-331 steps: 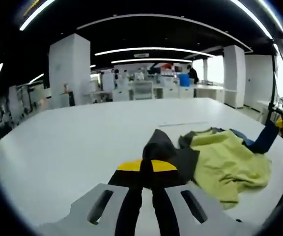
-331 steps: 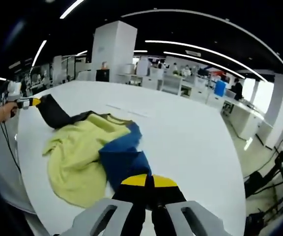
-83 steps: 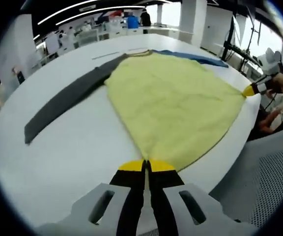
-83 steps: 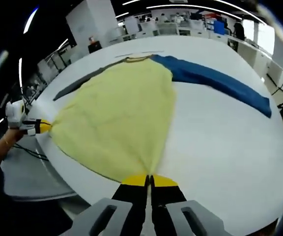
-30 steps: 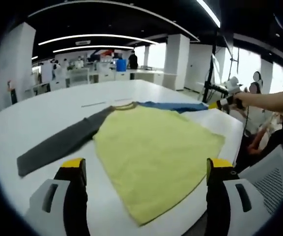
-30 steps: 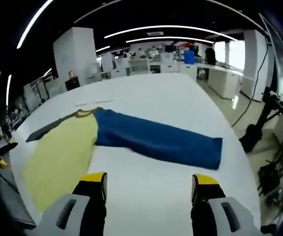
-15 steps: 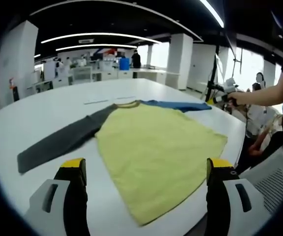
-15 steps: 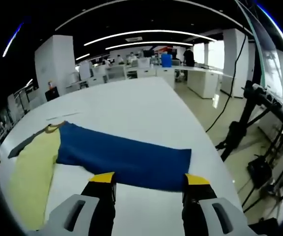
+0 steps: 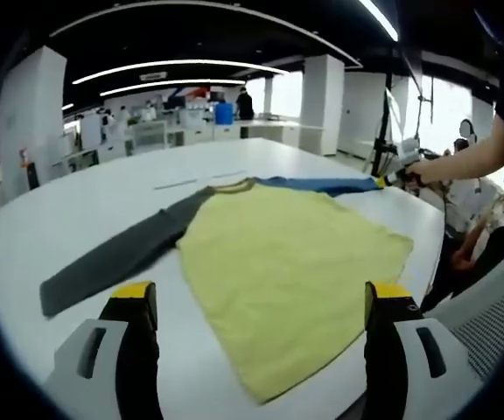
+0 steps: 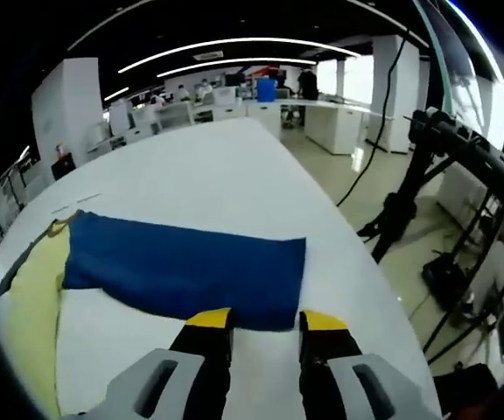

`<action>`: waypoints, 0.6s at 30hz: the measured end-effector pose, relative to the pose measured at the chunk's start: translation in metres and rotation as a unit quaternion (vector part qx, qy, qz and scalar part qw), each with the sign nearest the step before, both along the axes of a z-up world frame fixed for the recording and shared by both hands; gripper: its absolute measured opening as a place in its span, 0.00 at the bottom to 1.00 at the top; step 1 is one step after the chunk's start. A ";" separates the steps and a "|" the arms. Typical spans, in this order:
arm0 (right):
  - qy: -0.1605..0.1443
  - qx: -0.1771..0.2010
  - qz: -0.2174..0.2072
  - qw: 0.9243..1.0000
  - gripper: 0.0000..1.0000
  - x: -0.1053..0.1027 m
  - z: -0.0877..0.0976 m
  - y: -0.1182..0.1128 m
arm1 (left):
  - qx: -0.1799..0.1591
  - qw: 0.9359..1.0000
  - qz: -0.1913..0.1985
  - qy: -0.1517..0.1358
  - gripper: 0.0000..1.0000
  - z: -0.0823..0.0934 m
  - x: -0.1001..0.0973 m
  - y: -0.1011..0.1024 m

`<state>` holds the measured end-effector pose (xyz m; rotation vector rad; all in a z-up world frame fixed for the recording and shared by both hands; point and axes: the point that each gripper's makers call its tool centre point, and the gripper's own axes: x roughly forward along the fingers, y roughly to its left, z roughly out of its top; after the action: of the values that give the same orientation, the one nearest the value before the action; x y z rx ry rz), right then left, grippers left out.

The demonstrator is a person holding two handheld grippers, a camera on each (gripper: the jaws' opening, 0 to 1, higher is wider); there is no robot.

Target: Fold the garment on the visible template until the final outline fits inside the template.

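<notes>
A long-sleeved garment lies spread flat on the white table [image 9: 77, 210]. Its yellow body [image 9: 287, 262] is in front of my left gripper [image 9: 261, 293], which hovers open above the near hem and holds nothing. The grey sleeve [image 9: 121, 258] runs to the left and the blue sleeve [image 9: 322, 185] to the far right. In the right gripper view the blue sleeve [image 10: 182, 262] stretches out ahead. My right gripper [image 10: 266, 319] is open with its jaws narrowed, at the sleeve's cuff end [image 10: 274, 302]. From the left gripper view that right gripper [image 9: 381, 181] sits at the cuff, held by a hand.
The table's right edge [image 10: 366, 262] drops to the floor, where black stands and cables [image 10: 462, 149] are close by. A person's arm [image 9: 462, 162] reaches in at the right. A thin pale mark [image 9: 178, 184] lies on the table beyond the collar. Office desks fill the background.
Both grippers have let go of the hem after spreading the garment flat. My right gripper has moved to the blue cuff and its jaws have narrowed. The left has barely moved.
</notes>
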<state>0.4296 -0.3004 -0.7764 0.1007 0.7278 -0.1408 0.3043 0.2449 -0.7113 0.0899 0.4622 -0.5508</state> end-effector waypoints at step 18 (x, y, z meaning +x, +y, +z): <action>0.014 0.000 -0.034 0.999 0.06 0.002 -0.006 -0.011 | 0.006 1.000 0.003 0.023 0.95 -0.008 -0.005 0.007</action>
<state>0.4313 -0.3115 -0.7821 0.1237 0.7527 -0.2075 0.2992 0.2515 -0.7194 0.0871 0.5104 -0.5447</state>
